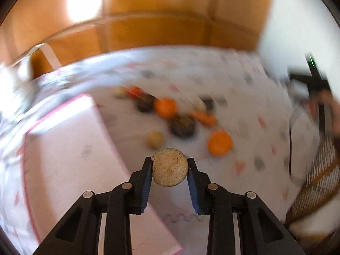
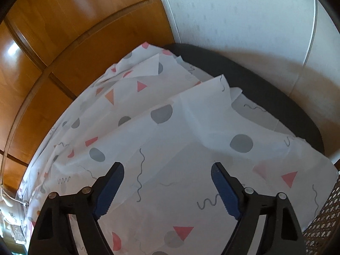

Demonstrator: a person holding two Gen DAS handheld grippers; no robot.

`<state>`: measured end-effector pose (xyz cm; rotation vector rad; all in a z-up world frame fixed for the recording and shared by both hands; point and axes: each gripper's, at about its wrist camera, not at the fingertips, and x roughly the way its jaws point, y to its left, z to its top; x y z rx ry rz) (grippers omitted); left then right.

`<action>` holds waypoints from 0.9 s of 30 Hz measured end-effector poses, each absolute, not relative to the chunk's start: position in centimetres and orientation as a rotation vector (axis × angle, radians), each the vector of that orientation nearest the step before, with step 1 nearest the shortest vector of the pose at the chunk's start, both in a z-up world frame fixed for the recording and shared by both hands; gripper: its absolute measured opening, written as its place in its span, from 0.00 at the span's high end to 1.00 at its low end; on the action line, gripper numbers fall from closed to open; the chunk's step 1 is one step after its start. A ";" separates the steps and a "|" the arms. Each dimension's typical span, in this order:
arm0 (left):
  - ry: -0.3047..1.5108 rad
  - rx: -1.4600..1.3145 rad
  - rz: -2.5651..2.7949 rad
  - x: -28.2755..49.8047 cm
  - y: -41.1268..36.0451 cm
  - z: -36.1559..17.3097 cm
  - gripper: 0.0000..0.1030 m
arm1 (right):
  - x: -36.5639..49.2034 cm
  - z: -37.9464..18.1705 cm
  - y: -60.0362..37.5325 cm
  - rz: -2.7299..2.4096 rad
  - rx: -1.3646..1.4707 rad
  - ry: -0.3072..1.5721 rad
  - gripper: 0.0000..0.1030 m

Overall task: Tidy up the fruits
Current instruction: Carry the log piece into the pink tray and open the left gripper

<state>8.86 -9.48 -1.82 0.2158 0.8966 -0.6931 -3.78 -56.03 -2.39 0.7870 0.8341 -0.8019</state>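
We have the small round tan rough-skinned fruit (image 1: 170, 167), seemingly light and firm, pinched across its middle in the left claw (image 1: 170, 170) above the patterned desk (image 1: 244, 89), the right claw (image 2: 167, 188) gaping empty.

A home room, seen from my jaws: glossy wooden wardrobe panels (image 2: 53, 48), textured white wallpaper (image 2: 244, 21), and a desk draped in a cloth (image 2: 191, 131) printed with triangles and squiggles.
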 end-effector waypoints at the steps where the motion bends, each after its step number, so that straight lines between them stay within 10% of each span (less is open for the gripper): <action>1: 0.888 0.167 -0.623 9.7 -8.2 -1.3 0.69 | -3.6 -2.5 -56.0 -0.797 0.785 0.842 0.17; 16: 1.013 0.017 -0.077 16.1 1.1 -5.3 0.67 | -0.3 -3.1 -53.0 -0.724 0.565 0.982 0.17; 27: 0.925 -0.019 -0.025 12.0 2.6 -3.8 0.39 | 0.5 -3.6 -52.5 -0.708 0.522 1.021 0.17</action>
